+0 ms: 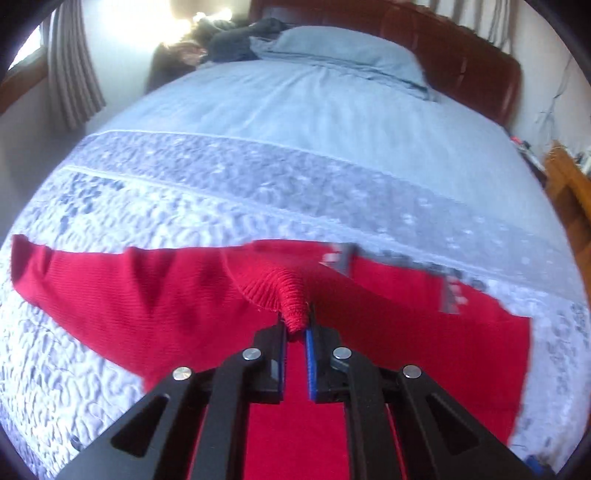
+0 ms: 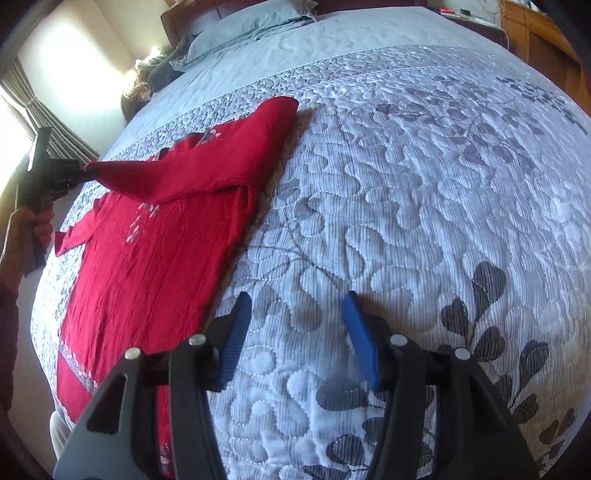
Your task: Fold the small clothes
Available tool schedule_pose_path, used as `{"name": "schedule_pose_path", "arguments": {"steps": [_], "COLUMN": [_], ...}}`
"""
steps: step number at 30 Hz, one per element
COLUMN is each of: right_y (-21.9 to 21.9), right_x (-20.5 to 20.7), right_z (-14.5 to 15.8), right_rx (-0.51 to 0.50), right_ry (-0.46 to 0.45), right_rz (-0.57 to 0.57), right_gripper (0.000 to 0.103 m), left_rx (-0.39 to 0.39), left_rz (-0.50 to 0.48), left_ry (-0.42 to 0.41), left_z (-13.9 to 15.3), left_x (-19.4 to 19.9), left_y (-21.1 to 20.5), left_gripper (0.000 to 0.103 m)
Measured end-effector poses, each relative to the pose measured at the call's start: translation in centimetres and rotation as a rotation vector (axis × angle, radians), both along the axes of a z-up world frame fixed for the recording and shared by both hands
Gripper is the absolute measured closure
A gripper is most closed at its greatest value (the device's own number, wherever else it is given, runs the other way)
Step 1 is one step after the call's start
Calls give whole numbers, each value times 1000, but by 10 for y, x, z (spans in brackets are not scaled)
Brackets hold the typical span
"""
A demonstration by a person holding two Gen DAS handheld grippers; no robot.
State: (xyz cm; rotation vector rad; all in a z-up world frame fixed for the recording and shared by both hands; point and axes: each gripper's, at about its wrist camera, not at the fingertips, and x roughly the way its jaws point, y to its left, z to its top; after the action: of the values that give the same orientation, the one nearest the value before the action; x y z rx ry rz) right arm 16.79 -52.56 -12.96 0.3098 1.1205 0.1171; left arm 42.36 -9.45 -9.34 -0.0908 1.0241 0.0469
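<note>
On the quilted grey-and-white floral bedspread lies the red ribbed-knit top, spread flat with its hem toward me and its neck away toward the blue-grey pillow. My left gripper is pinched tight on the ribbed cuff of one sleeve, and in the right wrist view that sleeve stretches taut from the far shoulder of the top across its chest, lifted off the fabric beneath. My right gripper hangs with its blue pads spread wide and nothing between them, over bare bedspread just beside the top's near edge.

I judge the step in hand to be folding this sleeve across the body. To do it well I should carry the cuff low and level over the top, so the sleeve lays down straight along the chest and the shoulder seam makes a clean crease instead of a bunched one. I would let go only once the cuff rests flat on the top. The knit looks soft and stretchy, so pulling hard may drag the whole top sideways on the bedspread; my free right gripper could press the top's near edge down to keep it in place.
</note>
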Motion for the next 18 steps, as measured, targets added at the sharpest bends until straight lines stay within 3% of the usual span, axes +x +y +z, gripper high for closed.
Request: {"name": "schedule_pose_path", "arguments": {"steps": [4, 8, 9, 10, 12, 15, 18], "right_y": [6, 9, 11, 13, 12, 9, 16], "right_x": [4, 33, 44, 62, 94, 138, 167], "right_z": [4, 14, 16, 17, 13, -6, -27], "right_rx": [-22, -5, -5, -3, 35, 134, 235], "right_ry": [-4, 25, 37, 57, 101, 211, 288], "right_rz": [19, 25, 34, 42, 27, 10, 5], "right_gripper": [49, 48, 45, 41, 39, 38, 38], "left_rx": [-39, -88, -84, -70, -59, -79, -117], "left_rz": [89, 87, 90, 100, 118, 119, 45], "left_ry": [53, 110, 116, 123, 113, 51, 55], "left_z": [-33, -54, -53, -51, -39, -12, -3], "left_x": [11, -1, -3, -4, -9, -13, -3], "left_y": [34, 45, 48, 50, 57, 65, 52], "left_gripper": [95, 91, 83, 67, 55, 54, 53]}}
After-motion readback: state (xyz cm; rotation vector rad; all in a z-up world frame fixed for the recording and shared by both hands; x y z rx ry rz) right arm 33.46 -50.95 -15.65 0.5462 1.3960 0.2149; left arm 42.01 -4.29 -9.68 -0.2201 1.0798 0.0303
